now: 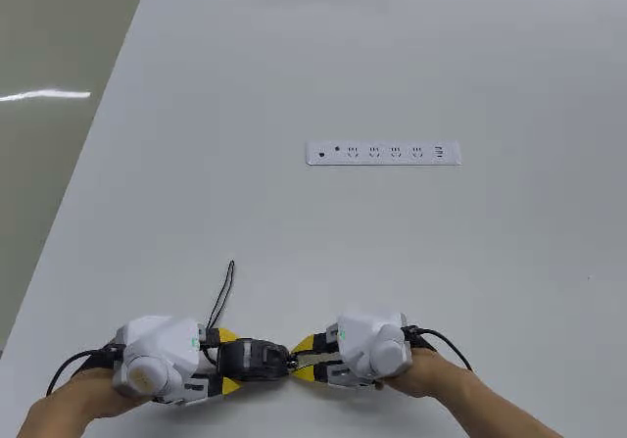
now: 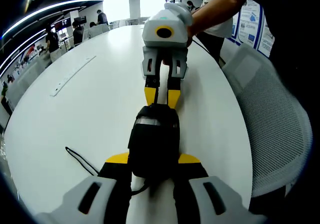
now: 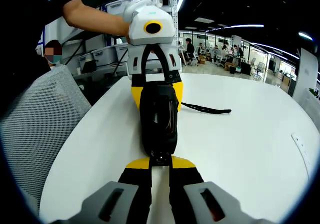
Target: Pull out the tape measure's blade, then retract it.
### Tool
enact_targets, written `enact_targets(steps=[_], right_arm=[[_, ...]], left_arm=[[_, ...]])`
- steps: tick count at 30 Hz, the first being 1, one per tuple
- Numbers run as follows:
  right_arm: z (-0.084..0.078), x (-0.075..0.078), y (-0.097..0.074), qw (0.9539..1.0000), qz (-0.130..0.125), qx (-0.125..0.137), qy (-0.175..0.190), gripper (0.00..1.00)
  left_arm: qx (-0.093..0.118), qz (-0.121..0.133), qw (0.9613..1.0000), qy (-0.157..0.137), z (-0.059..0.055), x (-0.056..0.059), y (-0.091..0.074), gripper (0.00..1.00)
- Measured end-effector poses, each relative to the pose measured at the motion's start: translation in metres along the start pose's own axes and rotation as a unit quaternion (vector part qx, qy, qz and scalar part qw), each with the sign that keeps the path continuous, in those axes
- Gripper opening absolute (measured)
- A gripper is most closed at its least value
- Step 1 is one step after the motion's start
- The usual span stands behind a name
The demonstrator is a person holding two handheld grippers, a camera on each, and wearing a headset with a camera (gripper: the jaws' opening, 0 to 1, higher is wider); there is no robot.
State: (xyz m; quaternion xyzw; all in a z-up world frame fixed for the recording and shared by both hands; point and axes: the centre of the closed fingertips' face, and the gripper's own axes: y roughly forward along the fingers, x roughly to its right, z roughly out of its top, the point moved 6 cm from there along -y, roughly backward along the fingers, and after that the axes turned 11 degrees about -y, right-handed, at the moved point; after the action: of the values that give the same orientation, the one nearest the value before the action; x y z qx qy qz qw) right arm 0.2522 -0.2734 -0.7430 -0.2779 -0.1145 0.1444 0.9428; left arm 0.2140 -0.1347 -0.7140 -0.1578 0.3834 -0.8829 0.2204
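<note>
Close to the near edge of the white desk [image 1: 392, 262], the left gripper [image 1: 229, 362] clamps the sides of the compact black hard-cased tape measure [image 1: 257, 359]. The right gripper [image 1: 306, 359] nips its blade hook [image 3: 160, 159]. The case is likely rigid and light and the blade springy, so grip the hook firmly.

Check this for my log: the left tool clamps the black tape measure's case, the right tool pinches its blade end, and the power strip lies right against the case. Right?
No. The head view shows the power strip far up the table, well apart from the tape measure. The rest stands: the left tool clamps the case, the right tool pinches the blade end.
</note>
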Motion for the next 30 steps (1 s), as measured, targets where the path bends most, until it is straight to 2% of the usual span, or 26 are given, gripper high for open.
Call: enact_targets(steps=[30], right_arm=[[-0.006, -0.002, -0.018, 1.0, 0.003, -0.001, 0.006, 0.1]], left_arm=[[-0.002, -0.001, 1.0, -0.003, -0.001, -0.001, 0.0, 0.28]])
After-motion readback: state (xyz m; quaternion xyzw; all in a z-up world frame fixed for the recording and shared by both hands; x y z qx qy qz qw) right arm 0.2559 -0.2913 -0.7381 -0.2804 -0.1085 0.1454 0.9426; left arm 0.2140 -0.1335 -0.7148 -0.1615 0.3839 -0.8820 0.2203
